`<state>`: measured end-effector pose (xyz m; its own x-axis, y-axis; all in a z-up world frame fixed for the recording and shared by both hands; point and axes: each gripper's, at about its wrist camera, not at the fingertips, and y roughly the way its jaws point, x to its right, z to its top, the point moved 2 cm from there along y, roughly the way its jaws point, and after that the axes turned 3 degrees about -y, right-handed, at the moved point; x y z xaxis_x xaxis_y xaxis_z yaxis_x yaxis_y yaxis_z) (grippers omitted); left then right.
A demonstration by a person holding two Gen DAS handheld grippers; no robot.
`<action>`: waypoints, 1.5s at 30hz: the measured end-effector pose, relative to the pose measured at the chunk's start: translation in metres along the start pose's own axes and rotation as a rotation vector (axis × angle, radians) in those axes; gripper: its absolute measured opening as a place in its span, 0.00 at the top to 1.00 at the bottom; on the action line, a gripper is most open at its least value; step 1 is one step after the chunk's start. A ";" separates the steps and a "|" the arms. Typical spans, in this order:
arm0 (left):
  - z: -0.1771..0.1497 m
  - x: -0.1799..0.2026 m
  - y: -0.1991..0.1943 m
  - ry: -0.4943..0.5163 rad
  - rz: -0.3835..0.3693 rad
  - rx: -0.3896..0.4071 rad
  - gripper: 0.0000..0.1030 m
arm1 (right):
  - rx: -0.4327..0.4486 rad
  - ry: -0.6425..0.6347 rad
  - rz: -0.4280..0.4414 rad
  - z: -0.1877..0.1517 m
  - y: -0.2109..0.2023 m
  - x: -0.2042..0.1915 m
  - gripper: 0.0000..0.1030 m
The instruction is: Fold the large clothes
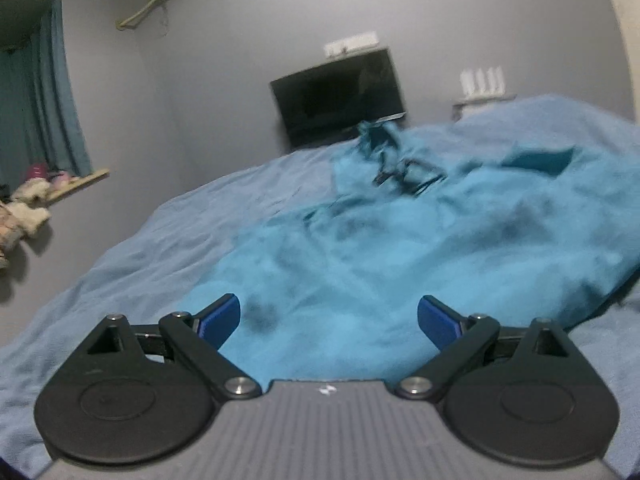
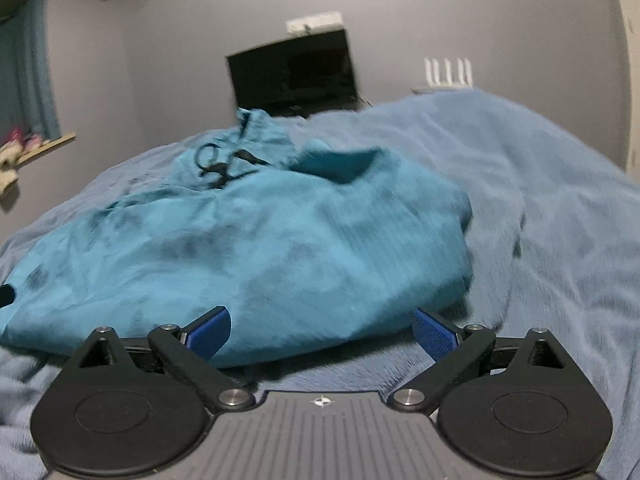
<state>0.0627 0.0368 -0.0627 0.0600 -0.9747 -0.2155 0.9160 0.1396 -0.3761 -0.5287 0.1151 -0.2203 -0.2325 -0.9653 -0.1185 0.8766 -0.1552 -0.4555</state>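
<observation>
A large teal tie-dye hoodie [image 1: 392,248] lies loosely bunched on the bed, its hood and black drawstrings [image 1: 404,168] at the far end. In the right wrist view the same hoodie [image 2: 256,248] sits left of centre, with drawstrings [image 2: 222,168] near the top. My left gripper [image 1: 329,324] stands open low over the hoodie's near part, nothing pinched between its blue pads. My right gripper [image 2: 322,330] is open wide at the hoodie's near hem; the cloth lies just beyond the pads, not clamped.
A light blue blanket [image 2: 540,208] covers the bed and rises in a ridge at the right. A dark TV screen [image 1: 340,100] stands against the grey wall behind. A window ledge with soft toys [image 1: 36,196] and a blue curtain is at the left.
</observation>
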 end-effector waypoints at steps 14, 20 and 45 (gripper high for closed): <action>-0.021 -0.059 0.033 -0.479 0.013 -0.255 0.03 | -0.075 0.290 0.082 -0.004 0.035 0.029 0.04; -0.062 -0.103 0.076 -0.844 -0.010 -0.440 0.03 | -0.101 0.370 0.121 -0.006 0.057 0.036 0.03; -0.020 -0.134 0.075 -0.782 -0.221 -0.259 0.88 | 0.184 0.456 0.198 0.067 0.002 0.081 0.88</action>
<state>0.1148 0.1815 -0.0801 0.2350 -0.8112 0.5355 0.8248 -0.1250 -0.5514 -0.5175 0.0228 -0.1712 -0.1792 -0.7969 -0.5769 0.9722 -0.0534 -0.2281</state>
